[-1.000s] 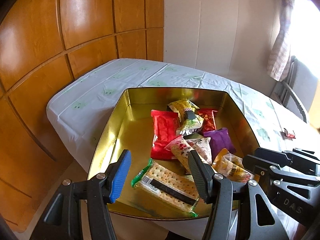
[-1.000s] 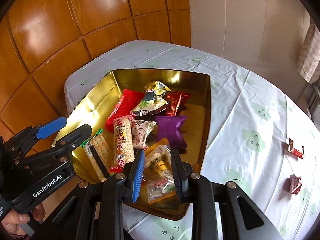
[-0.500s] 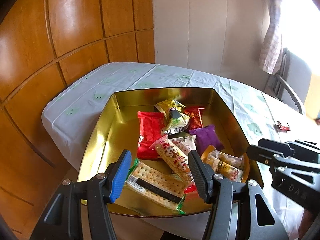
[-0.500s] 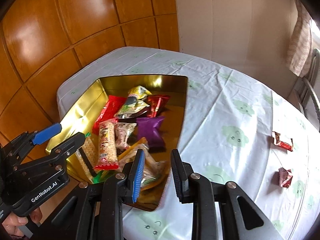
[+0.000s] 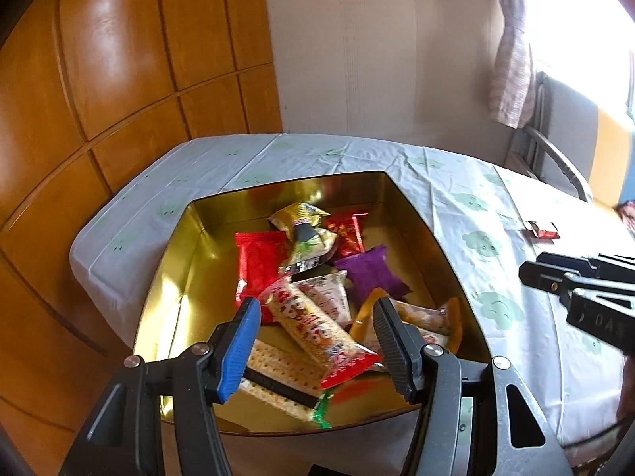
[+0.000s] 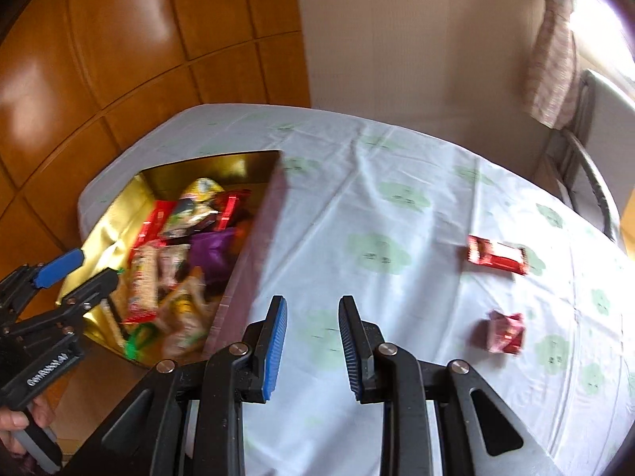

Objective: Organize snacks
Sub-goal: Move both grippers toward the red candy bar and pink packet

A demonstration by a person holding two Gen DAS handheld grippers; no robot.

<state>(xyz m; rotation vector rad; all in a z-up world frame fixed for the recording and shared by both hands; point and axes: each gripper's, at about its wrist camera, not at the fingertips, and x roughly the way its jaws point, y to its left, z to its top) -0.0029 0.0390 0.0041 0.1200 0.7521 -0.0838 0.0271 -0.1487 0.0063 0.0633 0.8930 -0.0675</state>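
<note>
Hovering over the near end of the gold tin [image 5: 174, 277], the left gripper [image 5: 315, 309] is pointing down into it with its fingers spread wide and nothing between them. Below it the snacks are lying heaped in the tin. A long bar with red ends [image 5: 313, 325] is resting across a pack of crackers [image 5: 278, 373]. A red packet [image 5: 258, 265] is lying towards the left wall of the tin, and a purple packet [image 5: 371, 275] is sitting near the middle. A gold packet [image 5: 297, 214] is lying at the far end, and an orange packet [image 5: 420, 317] is leaning against the right wall.

The right gripper [image 6: 312, 303] is hanging above bare tablecloth [image 6: 397, 206], just to the right of the tin. Its fingers are standing a narrow gap apart and gripping nothing; the cloth is showing between them.

Two snacks are lying outside the tin, well to the right of it on the cloth. One is a flat red wrapped bar [image 6: 496, 260]. The other is a small crumpled red and pink sweet [image 6: 504, 331], lying nearer the camera than the bar. The two are lying apart from each other.

In the right wrist view a hand [image 6: 24, 424] is gripping the left gripper's handle at the bottom left corner. A wooden panelled wall [image 5: 99, 79] is standing behind the table, and a chair [image 6: 591, 182] is standing at the far right beneath a curtain [image 6: 551, 59].
</note>
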